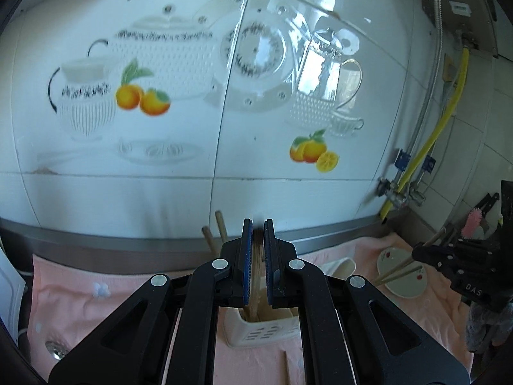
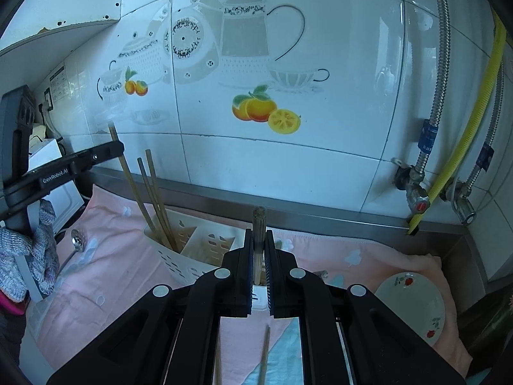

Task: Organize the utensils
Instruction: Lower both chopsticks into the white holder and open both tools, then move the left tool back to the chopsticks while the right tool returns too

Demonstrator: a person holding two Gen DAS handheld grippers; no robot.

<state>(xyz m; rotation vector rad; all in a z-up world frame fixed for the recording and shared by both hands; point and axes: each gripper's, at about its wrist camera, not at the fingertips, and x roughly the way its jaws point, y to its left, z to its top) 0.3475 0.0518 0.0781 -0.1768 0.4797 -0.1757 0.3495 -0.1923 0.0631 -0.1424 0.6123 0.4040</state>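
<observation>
Bundle of wooden chopsticks (image 1: 256,276) pinched upright between the narrow jaws of the left gripper (image 1: 257,224), lower ends reaching down into the white slotted utensil holder (image 1: 263,333) that stands on the pink cloth (image 1: 80,295). Second set of chopsticks (image 2: 259,240) clamped the same way in the right gripper (image 2: 259,232), tips rising just above the fingers, jaws drawn close around the sticks. From the right wrist view, holder (image 2: 192,250) divided into compartments, with several long chopsticks (image 2: 154,199) leaning in the left compartment, tilted toward the wall. Two stick tops (image 1: 214,231) also poking up just left of the left gripper's fingers. Loose single chopstick (image 2: 264,353) lying flat on the cloth (image 2: 121,272) below the right gripper. Metal spoon (image 2: 75,243) resting on the cloth to the left of the holder, small white dish with red floral print (image 2: 416,304) to the right, well apart from the holder. Behind, a tiled wall (image 2: 288,160) printed with teapots and oranges, and a yellow hose (image 2: 468,128) beside braided metal pipes at the right.
</observation>
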